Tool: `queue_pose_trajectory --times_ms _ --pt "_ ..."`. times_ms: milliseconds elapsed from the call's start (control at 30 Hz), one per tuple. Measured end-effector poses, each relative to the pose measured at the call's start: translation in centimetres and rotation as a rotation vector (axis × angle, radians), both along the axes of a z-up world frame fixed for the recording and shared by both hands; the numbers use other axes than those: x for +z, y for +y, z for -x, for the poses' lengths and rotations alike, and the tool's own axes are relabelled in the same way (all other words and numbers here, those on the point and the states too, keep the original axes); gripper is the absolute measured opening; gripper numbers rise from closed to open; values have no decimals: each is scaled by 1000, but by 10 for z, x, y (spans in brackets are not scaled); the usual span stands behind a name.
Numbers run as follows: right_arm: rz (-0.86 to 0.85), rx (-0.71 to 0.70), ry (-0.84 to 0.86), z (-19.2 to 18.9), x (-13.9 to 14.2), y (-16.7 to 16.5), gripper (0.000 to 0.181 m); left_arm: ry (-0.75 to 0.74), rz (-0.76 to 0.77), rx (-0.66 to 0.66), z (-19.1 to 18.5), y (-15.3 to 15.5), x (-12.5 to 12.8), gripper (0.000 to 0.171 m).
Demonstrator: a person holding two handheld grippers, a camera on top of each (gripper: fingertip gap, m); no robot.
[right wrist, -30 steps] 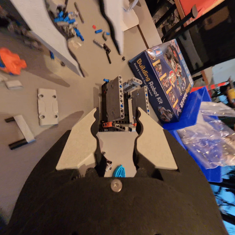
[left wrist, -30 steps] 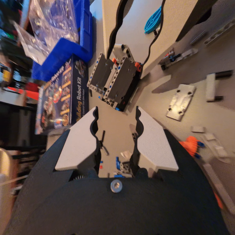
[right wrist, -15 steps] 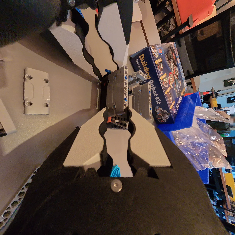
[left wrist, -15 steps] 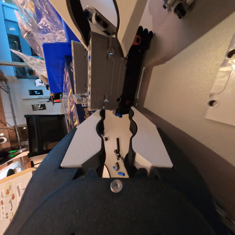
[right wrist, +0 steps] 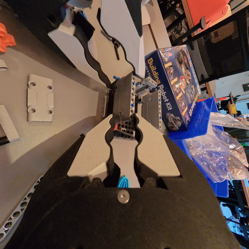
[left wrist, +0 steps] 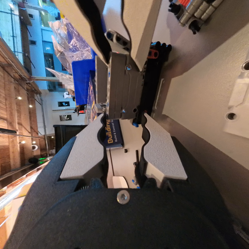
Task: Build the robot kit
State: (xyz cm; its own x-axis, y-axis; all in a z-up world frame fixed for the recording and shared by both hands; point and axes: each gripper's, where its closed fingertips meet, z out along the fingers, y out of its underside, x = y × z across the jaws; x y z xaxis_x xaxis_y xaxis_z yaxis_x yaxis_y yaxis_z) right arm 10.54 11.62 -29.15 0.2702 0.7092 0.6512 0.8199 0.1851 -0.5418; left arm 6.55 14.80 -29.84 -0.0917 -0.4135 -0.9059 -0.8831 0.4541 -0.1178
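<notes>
The grey table (right wrist: 70, 121) carried everything. On it lay one dark blue kit box (right wrist: 179, 88) against one blue bin (right wrist: 202, 121) holding clear bags (right wrist: 215, 155). Beside the box stood one brick assembly (right wrist: 124, 97) of grey panels on a black frame, caught from both ends. The right gripper (right wrist: 123, 119) had its fingers drawn in around the near grey panel — pinching it. The left gripper (left wrist: 124, 114) stood half spread at the opposite end, tips at the panel's corners; whether they pressed I couldn't tell. One pale four-holed plate (right wrist: 39, 98) lay apart — and one small turquoise piece (right wrist: 123, 181).
</notes>
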Motion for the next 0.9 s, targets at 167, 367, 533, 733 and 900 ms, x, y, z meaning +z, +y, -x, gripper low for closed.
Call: queue_pose_trajectory --times_ms 167,367,533,733,900 --pt "17 16 23 2 1 -2 18 -2 -44 15 -3 5 3 38" --pt "59 -20 75 -4 3 6 21 -8 4 26 -7 6 2 37" --pt "-38 -34 3 -16 8 9 34 -40 99 110 -12 5 1 37" --pt "-140 -27 -150 -17 -3 10 42 -24 -16 18 -16 -1 4 46" --pt "-179 -52 -175 -19 -4 14 37 18 -66 -38 -29 -6 0 49"
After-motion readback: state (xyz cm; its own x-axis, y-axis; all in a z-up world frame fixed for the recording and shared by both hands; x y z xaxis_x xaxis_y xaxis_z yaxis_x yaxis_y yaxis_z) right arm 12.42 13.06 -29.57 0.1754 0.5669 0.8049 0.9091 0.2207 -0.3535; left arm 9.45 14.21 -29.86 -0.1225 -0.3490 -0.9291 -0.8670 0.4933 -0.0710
